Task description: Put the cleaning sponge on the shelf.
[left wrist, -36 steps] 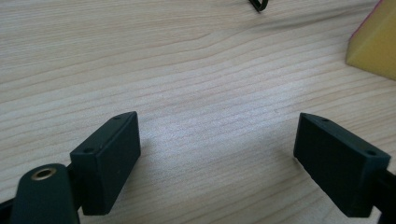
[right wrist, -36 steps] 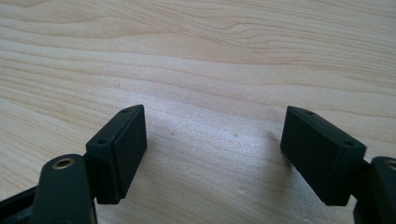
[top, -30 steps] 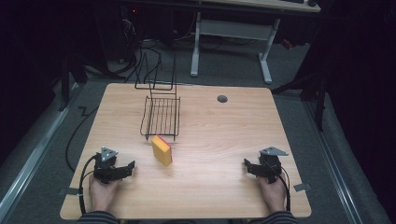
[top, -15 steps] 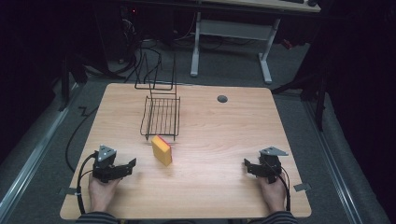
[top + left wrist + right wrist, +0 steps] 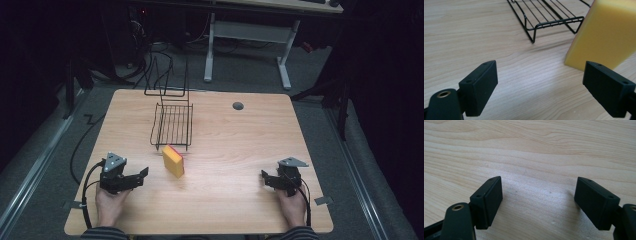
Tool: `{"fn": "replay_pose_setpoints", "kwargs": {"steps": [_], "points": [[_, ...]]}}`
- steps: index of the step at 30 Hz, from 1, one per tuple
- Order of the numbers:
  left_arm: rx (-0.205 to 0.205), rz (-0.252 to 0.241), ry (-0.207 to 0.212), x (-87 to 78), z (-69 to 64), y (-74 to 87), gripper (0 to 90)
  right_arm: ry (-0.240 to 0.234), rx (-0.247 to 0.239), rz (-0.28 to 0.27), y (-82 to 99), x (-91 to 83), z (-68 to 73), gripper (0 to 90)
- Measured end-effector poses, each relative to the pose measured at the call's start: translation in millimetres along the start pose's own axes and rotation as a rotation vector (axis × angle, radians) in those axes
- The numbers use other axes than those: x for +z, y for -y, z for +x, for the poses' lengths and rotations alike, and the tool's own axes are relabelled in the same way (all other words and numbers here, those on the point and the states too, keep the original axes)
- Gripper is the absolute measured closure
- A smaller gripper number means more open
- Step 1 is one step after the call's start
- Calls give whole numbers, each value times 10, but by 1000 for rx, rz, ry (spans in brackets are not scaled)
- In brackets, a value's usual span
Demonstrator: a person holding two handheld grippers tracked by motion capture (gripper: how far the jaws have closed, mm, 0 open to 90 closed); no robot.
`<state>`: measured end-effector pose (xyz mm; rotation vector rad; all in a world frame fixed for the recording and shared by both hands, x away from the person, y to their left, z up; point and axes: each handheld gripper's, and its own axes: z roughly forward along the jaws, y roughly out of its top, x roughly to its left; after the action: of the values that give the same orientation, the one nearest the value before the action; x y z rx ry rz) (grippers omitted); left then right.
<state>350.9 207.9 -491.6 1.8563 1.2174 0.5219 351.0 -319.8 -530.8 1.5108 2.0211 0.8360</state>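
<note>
yellow sponge [image 5: 173,161], on edge, beside rack [image 5: 172,124]

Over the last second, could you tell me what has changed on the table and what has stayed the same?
The left gripper has lifted slightly off the table, and its jaws have just been opening, with nothing between them; the yellow sponge stands just ahead, untouched. The right gripper rests open in place, and the sponge and wire rack have not moved.

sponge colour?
Yellow sponge, with a red layer on its far face; the yellow shows best in the left gripper view.
</note>
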Motion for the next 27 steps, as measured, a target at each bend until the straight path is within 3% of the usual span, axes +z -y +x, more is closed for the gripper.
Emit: {"fn": "replay_pose_setpoints", "kwargs": {"steps": [17,27], "points": [[58,2,69,29,-230,-113,81,0,1,0,0,0,0,229],[90,27,122,103,-358,-163,16,0,0,0,0,0,0,229]]}}
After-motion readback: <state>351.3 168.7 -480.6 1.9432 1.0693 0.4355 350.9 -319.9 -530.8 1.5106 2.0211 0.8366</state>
